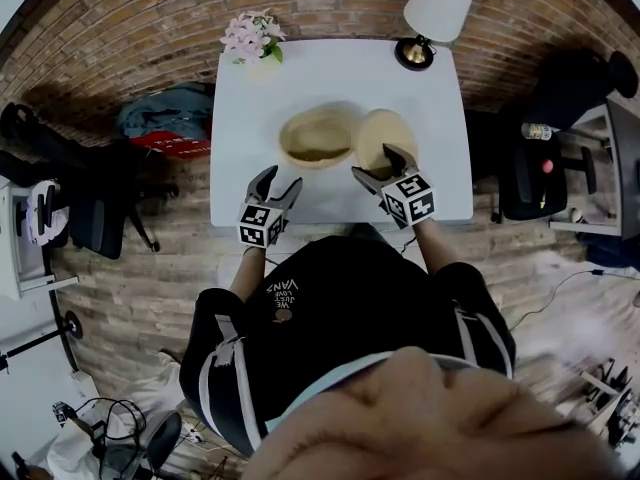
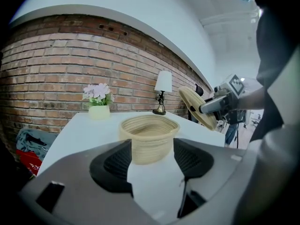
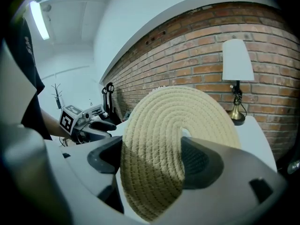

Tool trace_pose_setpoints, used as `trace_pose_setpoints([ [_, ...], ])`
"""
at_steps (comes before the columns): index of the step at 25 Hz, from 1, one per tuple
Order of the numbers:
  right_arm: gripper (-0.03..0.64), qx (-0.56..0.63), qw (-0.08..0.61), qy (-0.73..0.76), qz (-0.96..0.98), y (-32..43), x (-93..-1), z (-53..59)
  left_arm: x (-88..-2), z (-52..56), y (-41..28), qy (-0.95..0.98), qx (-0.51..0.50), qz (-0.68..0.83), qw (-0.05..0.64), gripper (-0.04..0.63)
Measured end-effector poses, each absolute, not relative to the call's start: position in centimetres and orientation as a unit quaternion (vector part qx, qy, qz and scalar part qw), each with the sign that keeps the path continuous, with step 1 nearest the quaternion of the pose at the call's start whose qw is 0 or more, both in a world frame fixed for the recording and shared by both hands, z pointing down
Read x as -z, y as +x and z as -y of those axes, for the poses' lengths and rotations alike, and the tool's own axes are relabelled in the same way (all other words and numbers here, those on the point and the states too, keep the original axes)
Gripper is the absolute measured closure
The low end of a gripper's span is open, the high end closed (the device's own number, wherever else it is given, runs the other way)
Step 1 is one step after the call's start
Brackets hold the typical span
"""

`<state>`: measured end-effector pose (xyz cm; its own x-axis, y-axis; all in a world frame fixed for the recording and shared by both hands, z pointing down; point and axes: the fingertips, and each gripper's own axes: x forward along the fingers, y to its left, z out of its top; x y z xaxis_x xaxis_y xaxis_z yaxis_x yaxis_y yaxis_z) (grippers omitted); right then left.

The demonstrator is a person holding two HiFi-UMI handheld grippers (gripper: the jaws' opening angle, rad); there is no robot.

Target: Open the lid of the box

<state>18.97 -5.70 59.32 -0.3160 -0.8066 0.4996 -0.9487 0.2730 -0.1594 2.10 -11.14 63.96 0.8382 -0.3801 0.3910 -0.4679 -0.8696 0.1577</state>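
A round woven box [image 1: 315, 136] stands uncovered in the middle of the white table [image 1: 245, 103], its hollow inside showing. Its flat coiled lid [image 1: 383, 138] is just to the right of it, tilted on edge, with my right gripper [image 1: 375, 164] shut on its rim. In the right gripper view the lid [image 3: 173, 144] fills the space between the jaws. My left gripper [image 1: 281, 178] hovers open near the table's front edge, short of the box [image 2: 149, 134], with nothing between its jaws. From there the lid [image 2: 197, 107] shows lifted at the right.
A small pot of pink flowers [image 1: 255, 43] stands at the table's back left corner, and a lamp [image 1: 430, 18] with a white shade at the back right. A brick wall runs behind. A red and blue bundle [image 1: 170, 133] lies left of the table, a black chair [image 1: 530, 168] stands to the right.
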Motion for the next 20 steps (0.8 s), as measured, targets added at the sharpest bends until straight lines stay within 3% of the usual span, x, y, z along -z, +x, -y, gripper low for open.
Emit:
trace_pose_setpoints([
  [15, 0.268, -0.236, 0.127, 0.583, 0.767, 17.0, -60.0, 3.2, -58.8, 9.6, 0.0, 0.958, -0.110, 0.239, 0.110, 0.314],
  [20, 0.268, -0.241, 0.120, 0.588, 0.763, 16.4, -60.1, 2.6, -57.4, 8.9, -0.5, 0.961, -0.092, 0.243, 0.091, 0.375],
])
